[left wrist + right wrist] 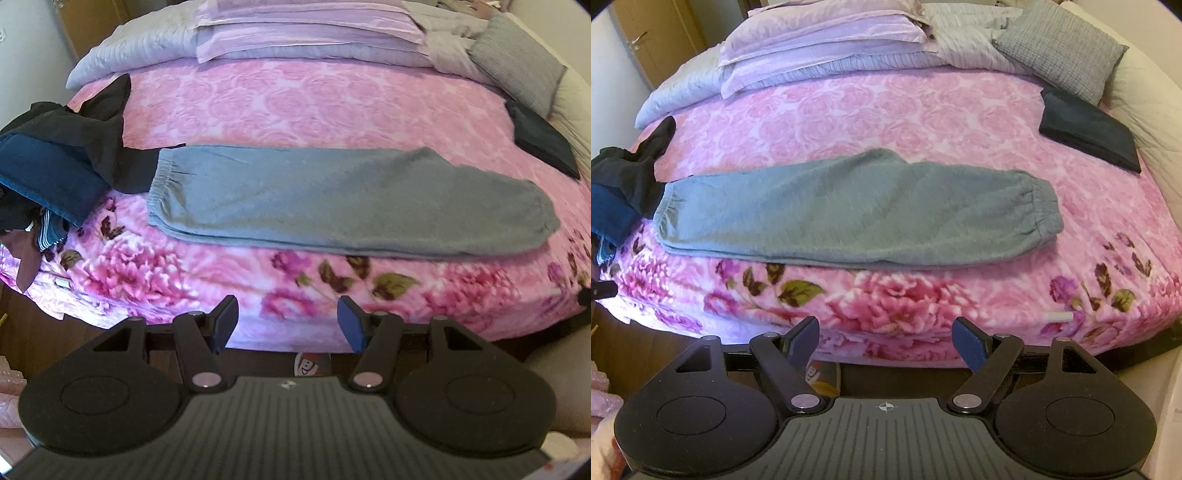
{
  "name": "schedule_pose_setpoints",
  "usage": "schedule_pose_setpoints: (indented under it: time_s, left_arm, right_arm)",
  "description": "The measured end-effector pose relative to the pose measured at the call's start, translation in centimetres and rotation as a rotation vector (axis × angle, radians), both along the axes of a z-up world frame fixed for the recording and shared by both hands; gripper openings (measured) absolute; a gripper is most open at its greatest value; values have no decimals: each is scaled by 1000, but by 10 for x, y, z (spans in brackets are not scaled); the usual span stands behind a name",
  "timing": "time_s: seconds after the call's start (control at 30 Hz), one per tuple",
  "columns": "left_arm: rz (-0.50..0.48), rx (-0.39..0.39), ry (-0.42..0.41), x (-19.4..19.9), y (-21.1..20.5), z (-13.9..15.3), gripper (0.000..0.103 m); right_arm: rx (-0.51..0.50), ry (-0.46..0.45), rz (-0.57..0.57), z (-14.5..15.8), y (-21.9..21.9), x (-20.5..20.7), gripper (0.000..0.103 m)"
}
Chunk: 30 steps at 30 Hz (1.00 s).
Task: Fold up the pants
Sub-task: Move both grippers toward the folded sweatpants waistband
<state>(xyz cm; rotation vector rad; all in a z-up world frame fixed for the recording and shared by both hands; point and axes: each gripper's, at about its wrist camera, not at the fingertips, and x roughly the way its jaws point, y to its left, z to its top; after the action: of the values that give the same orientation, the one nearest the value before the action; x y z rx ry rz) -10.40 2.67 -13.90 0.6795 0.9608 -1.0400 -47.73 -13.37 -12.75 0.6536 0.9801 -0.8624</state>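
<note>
Grey sweatpants (332, 199) lie flat across the pink floral blanket, folded lengthwise with one leg on the other. Their elastic cuffs point left in the left wrist view. In the right wrist view the same pants (849, 214) stretch across the bed with the gathered end at the right. My left gripper (288, 321) hangs open off the near bed edge, short of the pants, with nothing between its blue pads. My right gripper (884, 341) is also open and holds nothing, near the bed's front edge.
A heap of dark clothes (62, 158) sits at the bed's left side, touching the pants' left end. A folded dark garment (1089, 129) lies at the far right. Pillows and folded quilts (827, 48) line the head of the bed. A grey cushion (1060, 44) rests at the back right.
</note>
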Motion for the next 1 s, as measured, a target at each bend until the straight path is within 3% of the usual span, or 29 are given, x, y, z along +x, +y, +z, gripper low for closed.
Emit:
schedule_pose_setpoints:
  time_s: [0.3, 0.4, 0.57, 0.67, 0.87, 1.0]
  left_arm:
    - [29, 7, 82, 75, -58, -38, 55]
    - [53, -29, 129, 105, -69, -72, 55]
    - [156, -62, 158, 153, -68, -144, 54]
    - [220, -105, 171, 181, -54, -176, 54]
    - [366, -279, 215, 231, -32, -226, 53]
    - [452, -354, 300, 253, -29, -256, 54]
  right_arm:
    - [24, 30, -96, -19, -47, 32, 76]
    - [-7, 19, -116, -40, -65, 48, 76]
    - [-62, 1, -180, -107, -97, 64, 76]
    - [-87, -43, -184, -141, -101, 65, 76]
    - [-162, -167, -181, -197, -100, 40, 76]
    - [-275, -204, -206, -206, -95, 24, 76]
